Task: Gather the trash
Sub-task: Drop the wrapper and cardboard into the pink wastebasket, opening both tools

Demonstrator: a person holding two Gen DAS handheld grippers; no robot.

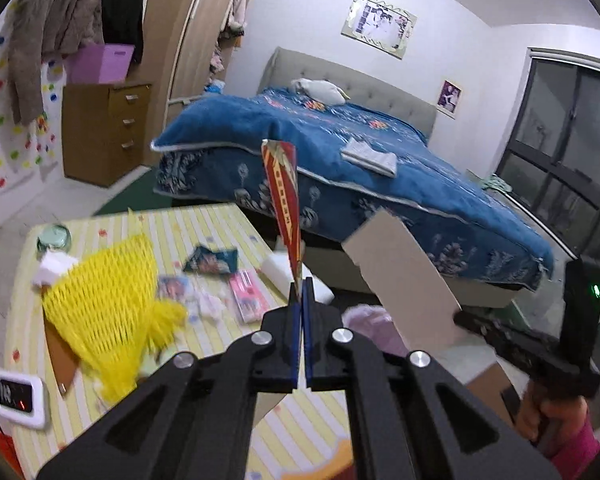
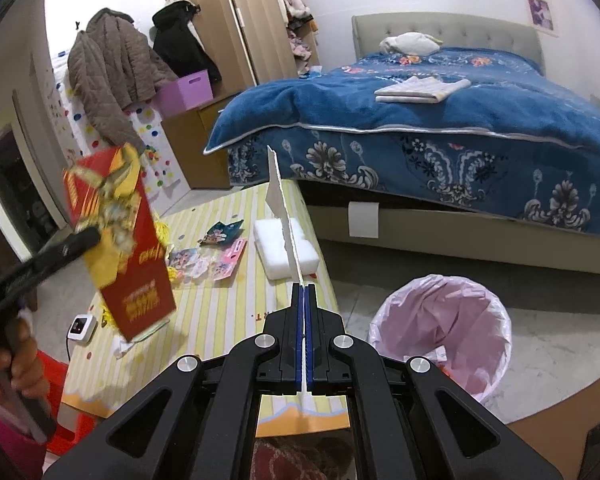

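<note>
- A bed (image 2: 480, 128) under a blue floral blanket stood beyond the worktop (image 2: 220, 292).
- Folded white cloth (image 2: 420, 90) lay on the blanket, and a pale pillow (image 2: 410, 44) lay near the headboard.
- A brown jacket (image 2: 108, 68) and a black coat (image 2: 180, 44) hung beside a purple box (image 2: 184, 90) on a wooden drawer chest (image 1: 104, 136).
- A framed photo (image 1: 380, 24) hung above the bed.
- A small white timer (image 1: 18, 396) sat on the worktop's edge.

The yellow mesh bag (image 1: 104, 300) is smeared by blur. The print on the red packet (image 2: 120, 236) cannot be read. The trash bin (image 1: 374, 330) is mostly hidden behind cardboard (image 1: 404, 280).
</note>
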